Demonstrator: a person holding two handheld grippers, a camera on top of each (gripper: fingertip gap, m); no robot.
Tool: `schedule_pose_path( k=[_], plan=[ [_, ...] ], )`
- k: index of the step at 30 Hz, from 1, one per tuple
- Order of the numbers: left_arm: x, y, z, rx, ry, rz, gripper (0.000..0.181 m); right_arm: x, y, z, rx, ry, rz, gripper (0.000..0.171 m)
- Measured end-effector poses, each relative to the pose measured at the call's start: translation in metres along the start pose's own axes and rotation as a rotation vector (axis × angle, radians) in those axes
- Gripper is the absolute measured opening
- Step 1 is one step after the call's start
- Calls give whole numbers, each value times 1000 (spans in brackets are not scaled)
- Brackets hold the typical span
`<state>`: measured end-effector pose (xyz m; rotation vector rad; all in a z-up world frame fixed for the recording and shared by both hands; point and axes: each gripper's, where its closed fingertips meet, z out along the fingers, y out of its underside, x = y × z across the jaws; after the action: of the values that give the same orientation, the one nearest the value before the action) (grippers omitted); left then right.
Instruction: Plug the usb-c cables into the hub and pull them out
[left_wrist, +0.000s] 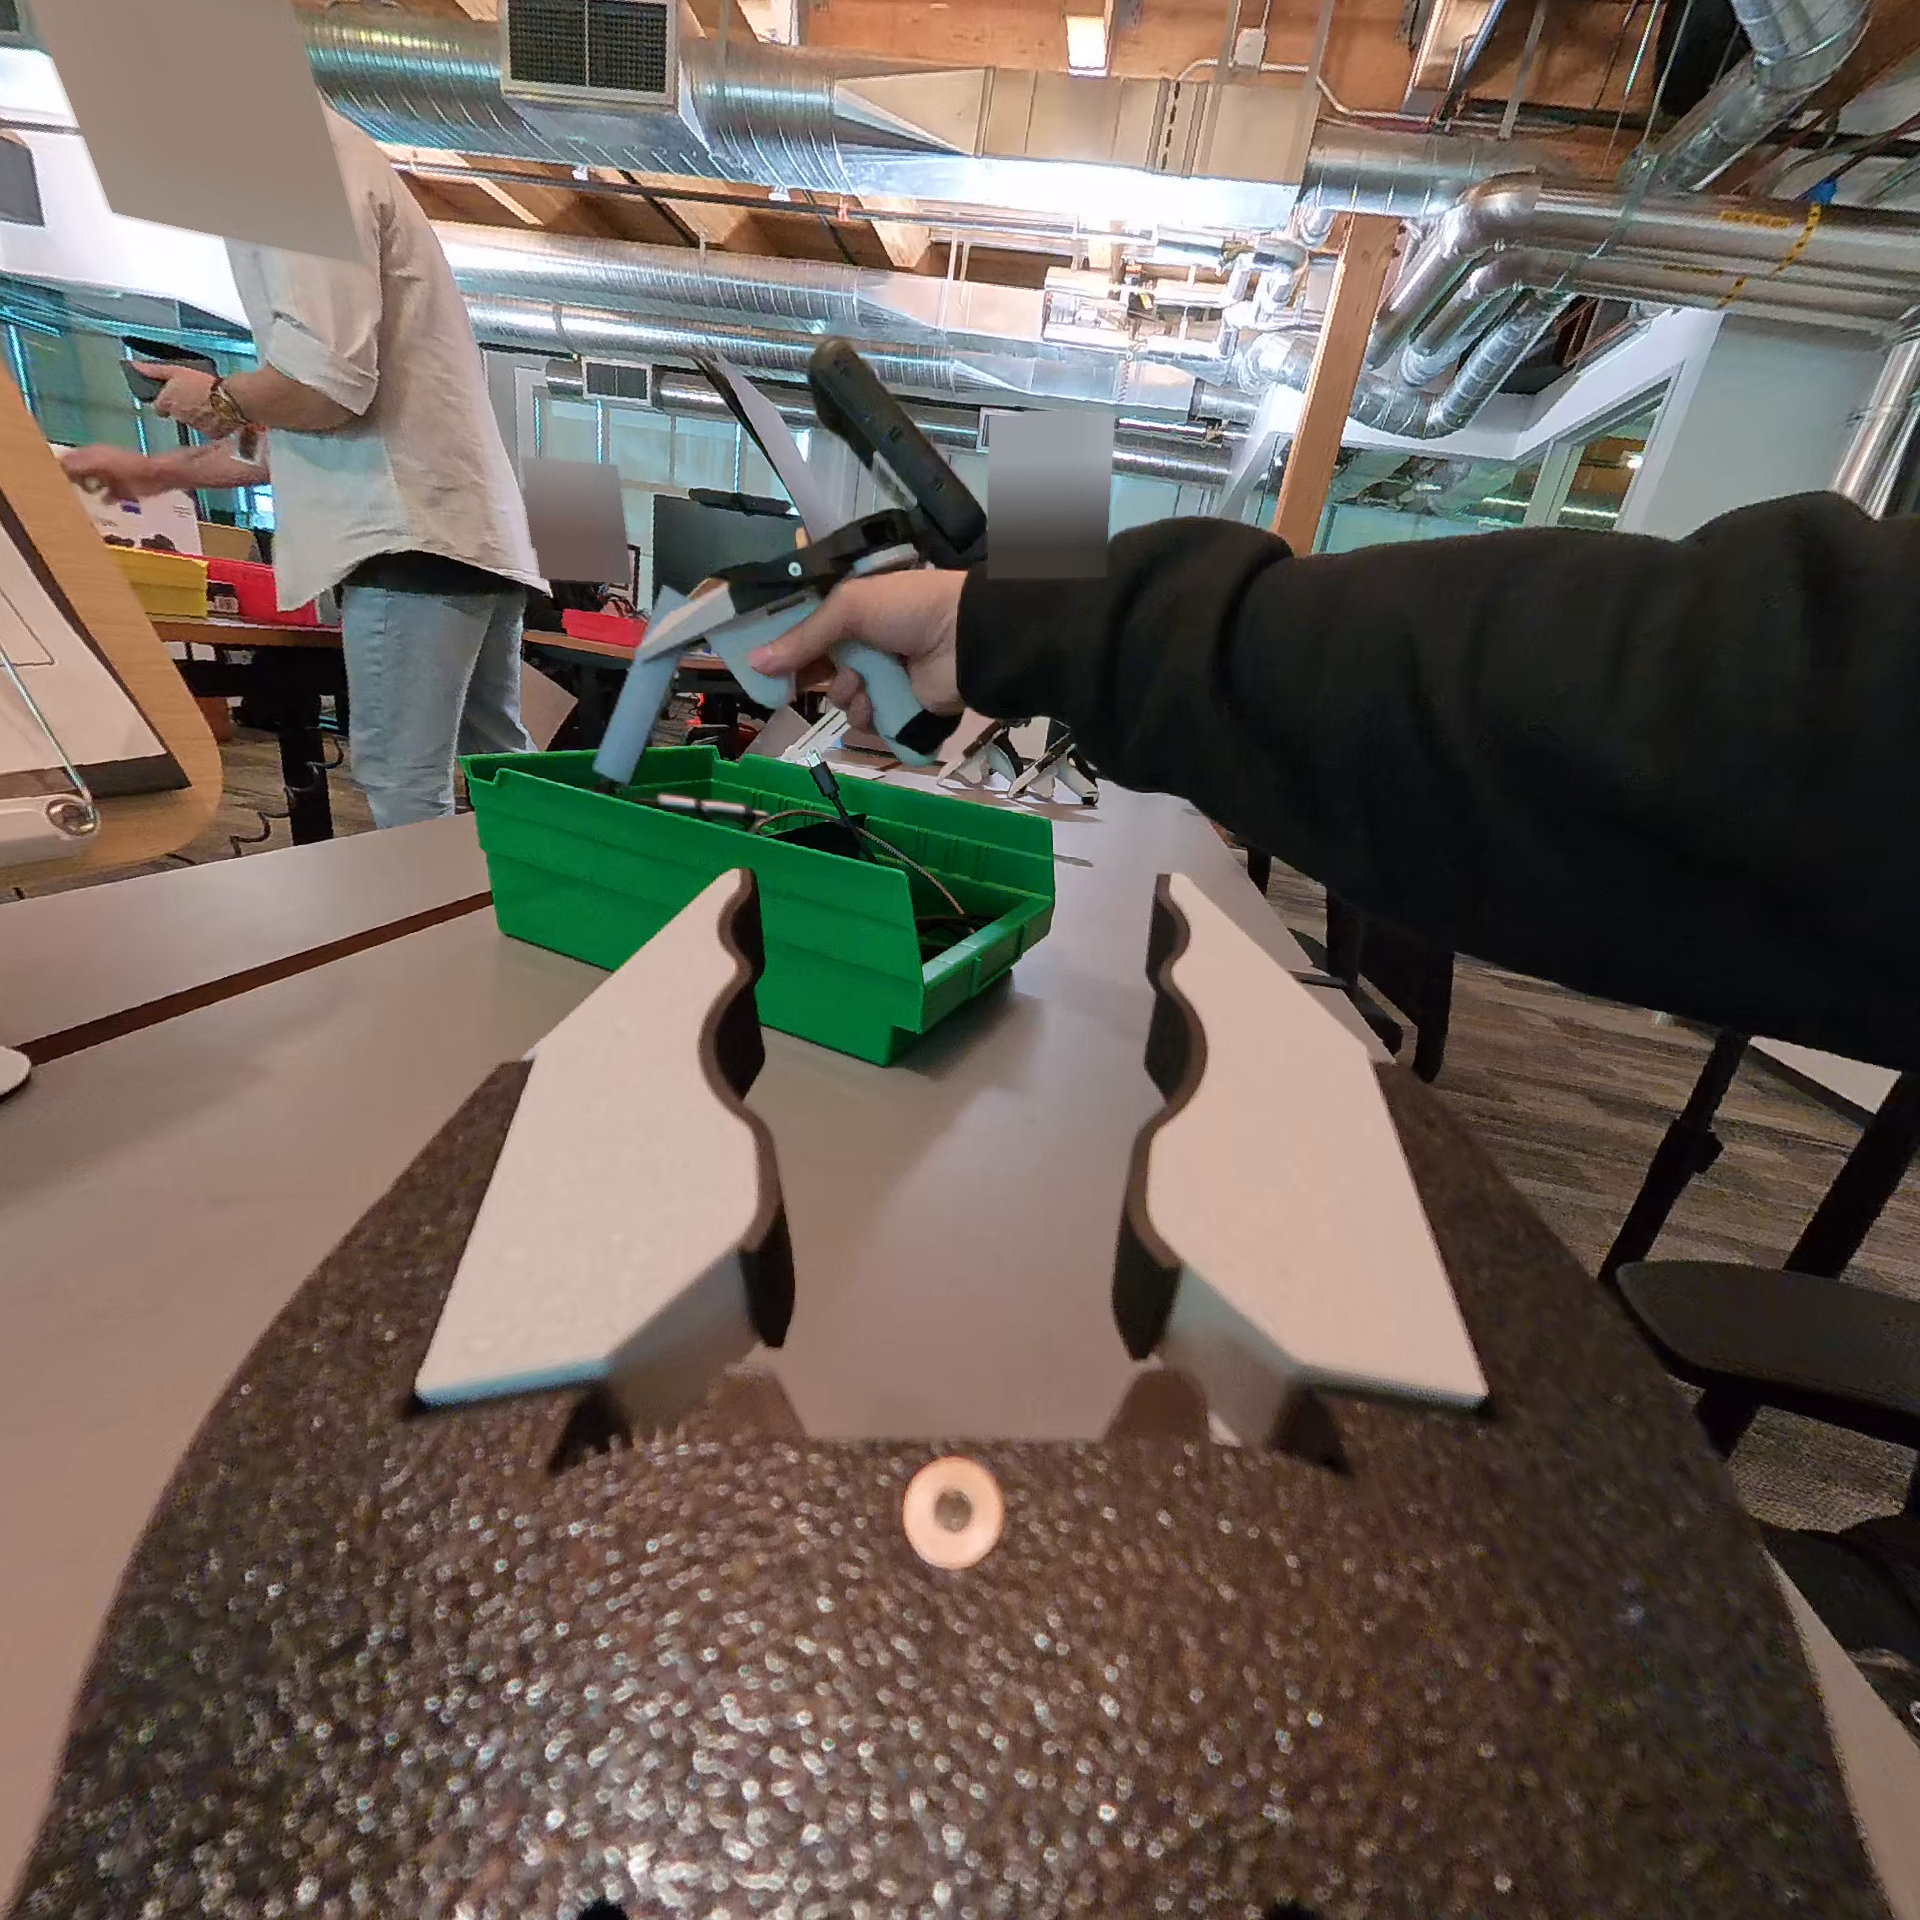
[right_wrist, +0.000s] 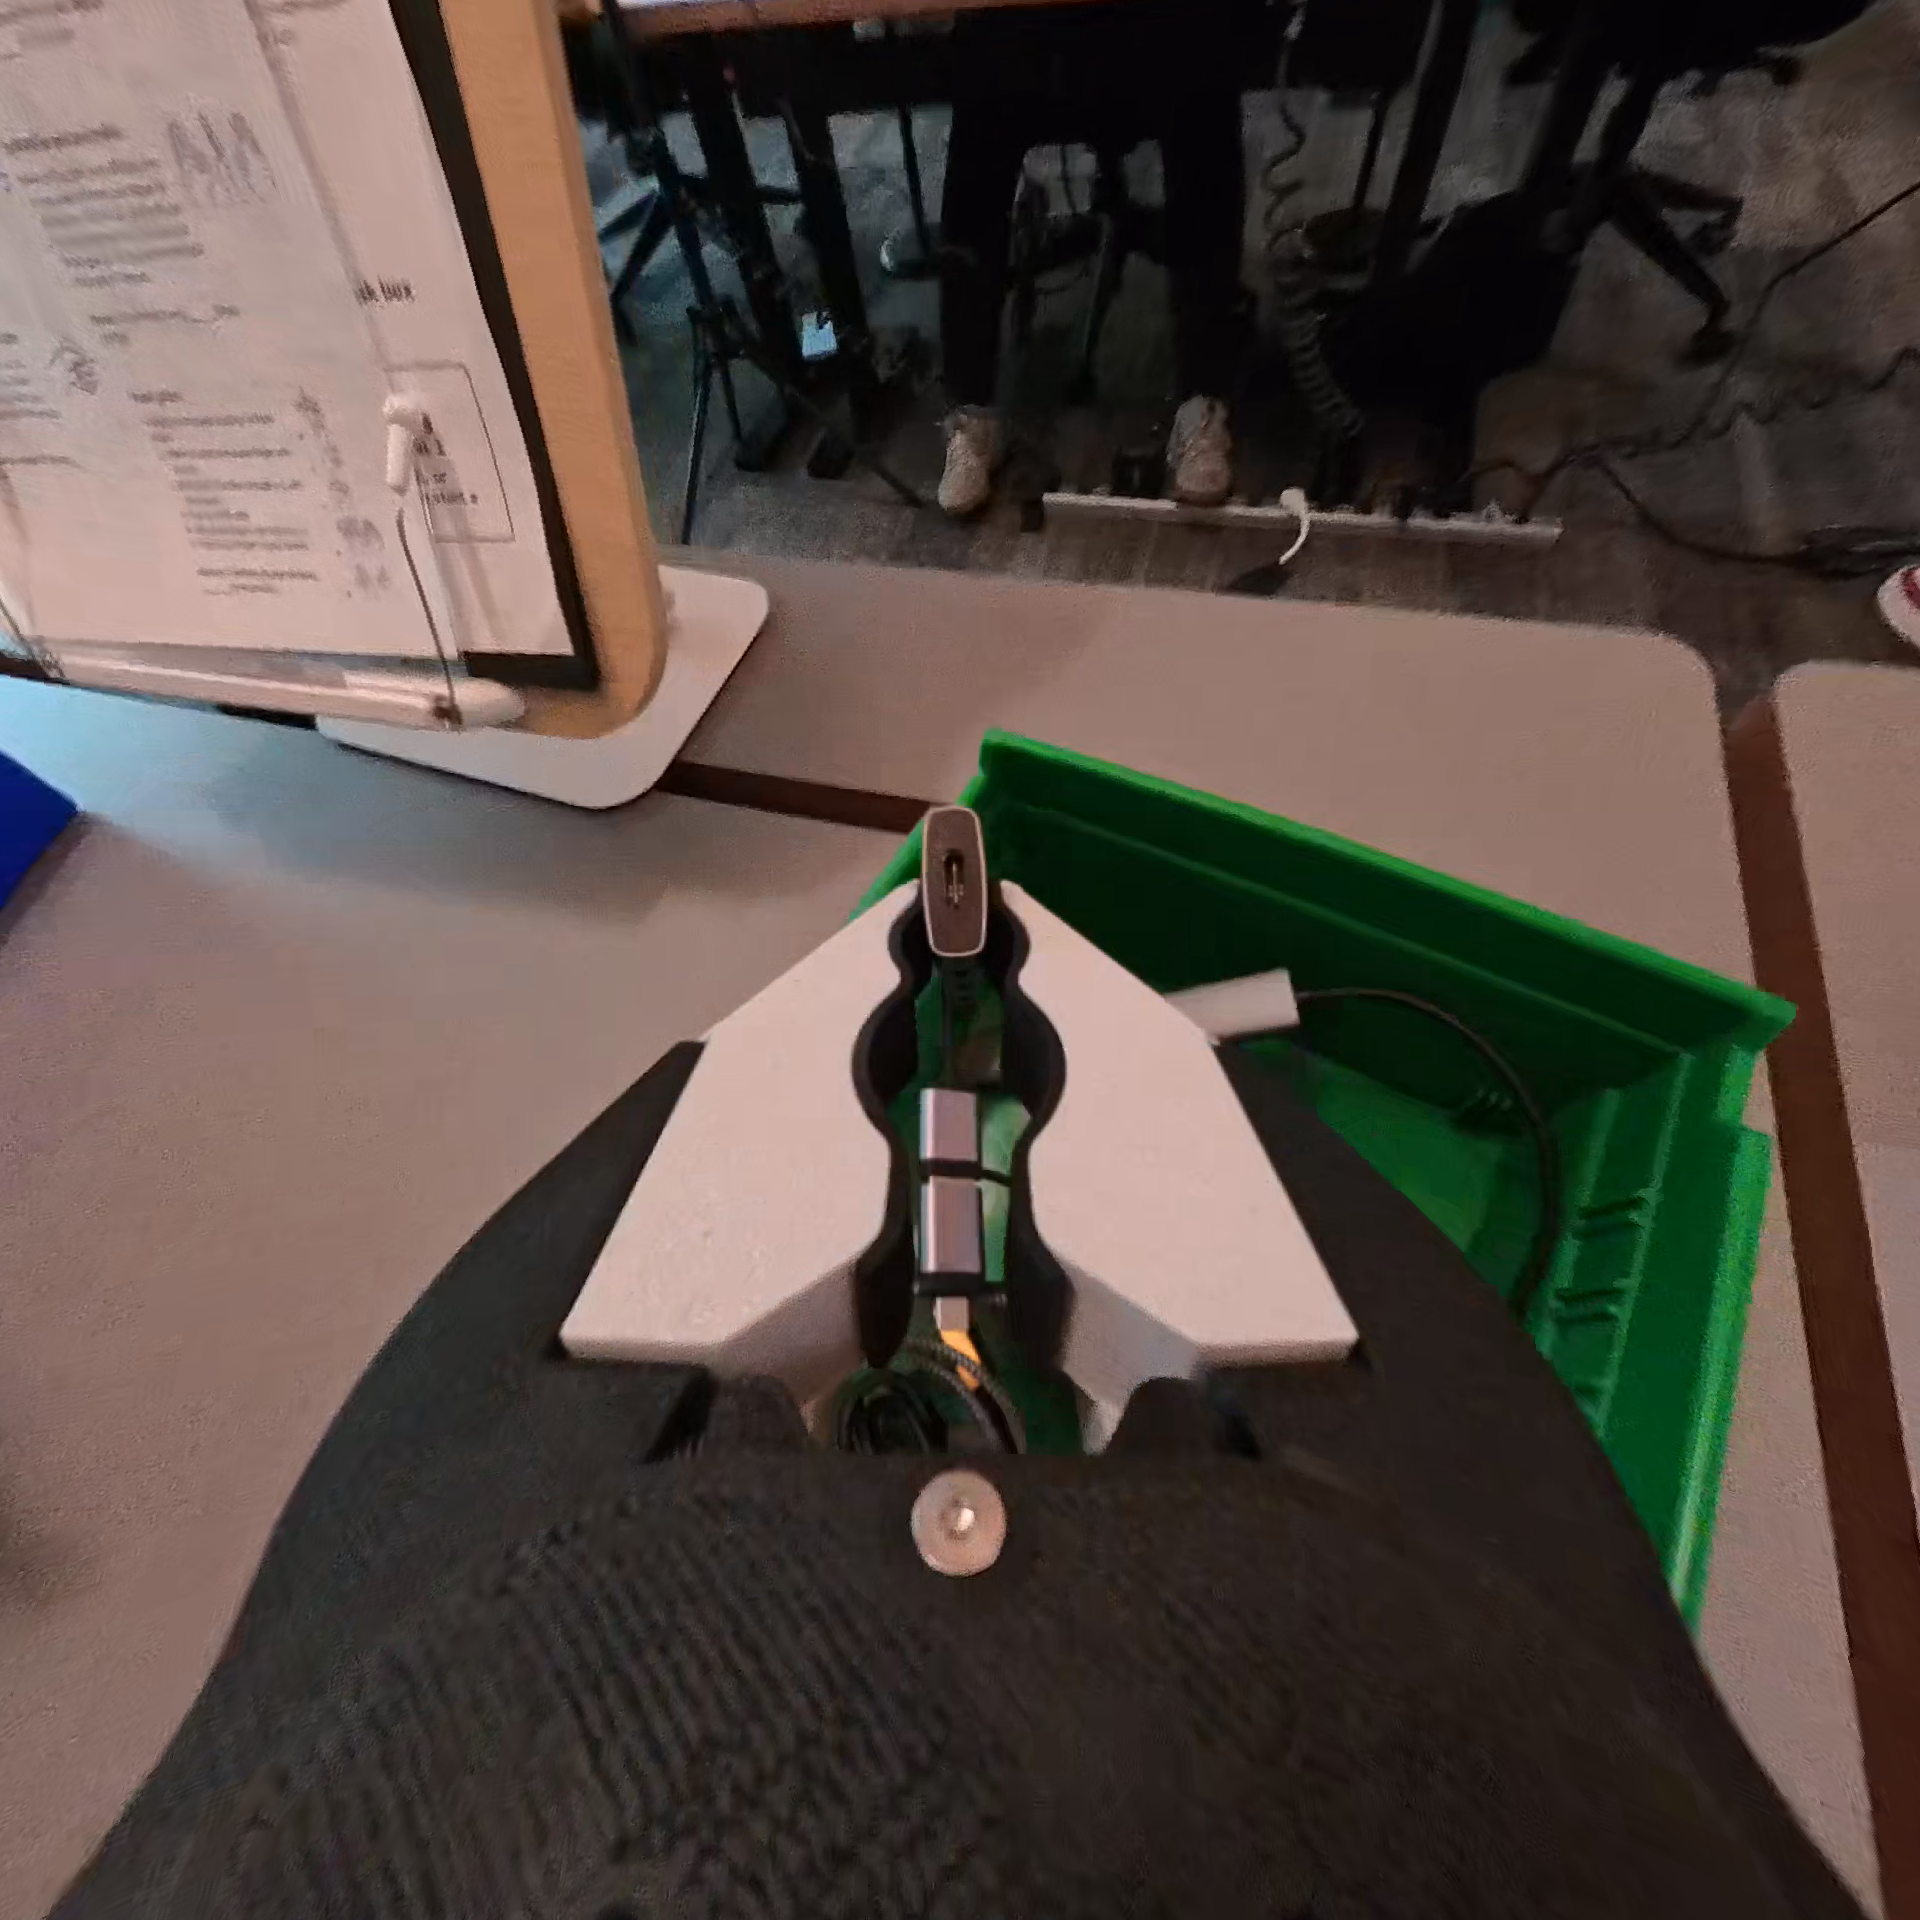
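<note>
Green bin (right_wrist: 1351, 914) hems in the cables, so the right gripper (right_wrist: 956, 914) pinches the hub (right_wrist: 953, 883) upright while the left gripper (left_wrist: 951, 914) waits wide and empty.

Printed sheet (right_wrist: 208, 364) on stand, blurred writing, nothing else lettered
</note>
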<state>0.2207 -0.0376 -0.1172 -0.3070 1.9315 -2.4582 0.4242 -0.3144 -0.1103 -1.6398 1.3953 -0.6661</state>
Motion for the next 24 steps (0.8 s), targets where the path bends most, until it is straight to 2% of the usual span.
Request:
schedule_pose_path(
  k=[1, 2, 3, 4, 6, 10, 13, 14, 18, 21, 24],
  plan=[
    [0, 0, 0, 0, 3, -4, 72, 7, 12, 1, -65, 25, -3, 9],
    [0, 1, 0, 0, 4, -7, 72, 29, 20, -2, -120, 159, -52, 25],
    [0, 1, 0, 1, 4, -8, 72, 56, 22, -11, -147, 340, -137, 53],
    [-1, 1, 0, 0, 2, -8, 72, 71, 18, -20, -153, 457, -244, 68],
    [-1, 2, 0, -3, 3, -12, 72, 78, 8, -30, -146, 541, -422, 83],
    [-1, 3, 0, -7, 3, -7, 72, 78, -18, -56, -60, 608, -468, 80],
    [0, 4, 1, -13, 3, -4, 72, 46, -19, -83, 54, 541, -410, 81],
    [0, 4, 1, -15, 3, 1, 72, 30, -9, -92, 70, 501, -398, 84],
    [-6, 3, 4, -31, -82, 31, 67, -35, 57, -151, 209, 415, -355, 78],
    [-17, 15, 16, -139, -249, 105, 60, -34, 120, -187, 234, 498, -315, 75],
    [-18, 35, 58, -290, -359, 74, 64, -16, 161, -206, 227, 607, -249, 81]
  ],
)
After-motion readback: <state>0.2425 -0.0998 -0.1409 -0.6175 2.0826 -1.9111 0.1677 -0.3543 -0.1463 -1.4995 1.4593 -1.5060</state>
